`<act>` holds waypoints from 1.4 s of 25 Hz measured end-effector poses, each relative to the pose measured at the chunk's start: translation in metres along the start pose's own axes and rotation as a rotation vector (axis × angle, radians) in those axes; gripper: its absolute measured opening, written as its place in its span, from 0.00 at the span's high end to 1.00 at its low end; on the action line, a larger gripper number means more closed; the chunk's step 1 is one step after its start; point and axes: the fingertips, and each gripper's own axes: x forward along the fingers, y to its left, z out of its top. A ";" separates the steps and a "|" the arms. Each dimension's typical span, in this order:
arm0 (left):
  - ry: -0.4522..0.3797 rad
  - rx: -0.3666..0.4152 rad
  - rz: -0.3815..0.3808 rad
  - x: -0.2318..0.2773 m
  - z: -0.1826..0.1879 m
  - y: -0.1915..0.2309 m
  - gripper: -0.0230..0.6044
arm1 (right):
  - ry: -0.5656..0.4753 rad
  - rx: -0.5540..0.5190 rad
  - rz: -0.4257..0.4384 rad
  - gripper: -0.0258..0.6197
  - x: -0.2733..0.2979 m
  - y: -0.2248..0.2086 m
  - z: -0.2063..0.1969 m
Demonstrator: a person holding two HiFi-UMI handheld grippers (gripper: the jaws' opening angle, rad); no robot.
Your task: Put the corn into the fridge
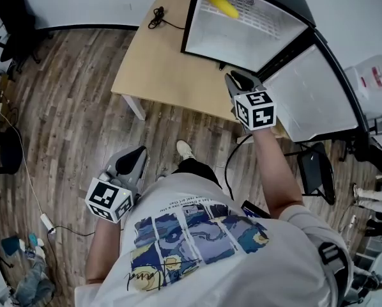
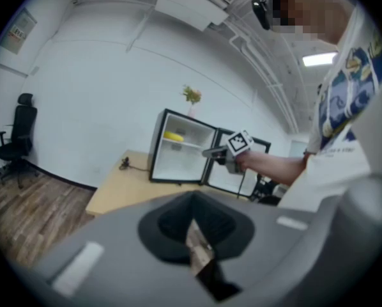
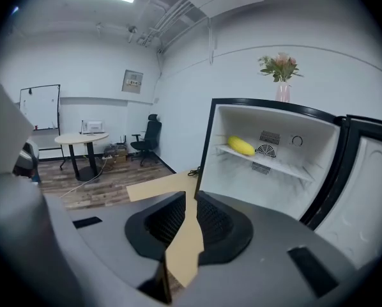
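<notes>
Tongs check: my left tongs (image 2: 192, 221) are pinched fully closed with nothing in them. I'm holding them low and well back from the fridge (image 3: 242, 184), out over the wood floor (image 1: 63, 107). My right tongs (image 3: 186, 200) are up in front of the fridge, pointing at its open mouth. Their jaws are almost together, with just a thin slit between the pads. Nothing's in that slit, I only see counter through it.

The counter (image 1: 159, 62) is the light wooden one the fridge sits on. Its bare end runs off to the left of the fridge as I face it, with a black cable (image 1: 158, 18) bunched up near the far edge. The fridge door (image 3: 370, 190) is swung wide open on the right side.

The corn (image 3: 241, 146) is already in the fridge. It's lying on its side on the white upper shelf (image 3: 287, 165), toward the fridge's left wall, well clear of both my tongs. There's a little vent grille (image 3: 265, 151) on the back wall just right of it.

On top of the fridge sits a vase of pink flowers (image 3: 280, 69). Way past the fridge's left side there's a round table (image 3: 82, 138) and a black office chair (image 3: 149, 133).
</notes>
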 end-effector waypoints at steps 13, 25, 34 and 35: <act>0.027 0.028 -0.065 -0.015 -0.027 -0.029 0.95 | -0.002 0.037 0.143 0.93 -0.085 0.124 -0.058; 0.030 0.050 -0.154 -0.012 -0.034 -0.056 0.95 | -0.012 0.033 0.197 0.94 -0.129 0.174 -0.078; 0.028 0.034 -0.131 -0.022 -0.038 -0.054 0.95 | -0.017 -0.002 0.237 0.94 -0.130 0.185 -0.071; 0.027 0.033 -0.124 -0.024 -0.038 -0.053 0.95 | -0.017 -0.007 0.243 0.94 -0.128 0.186 -0.069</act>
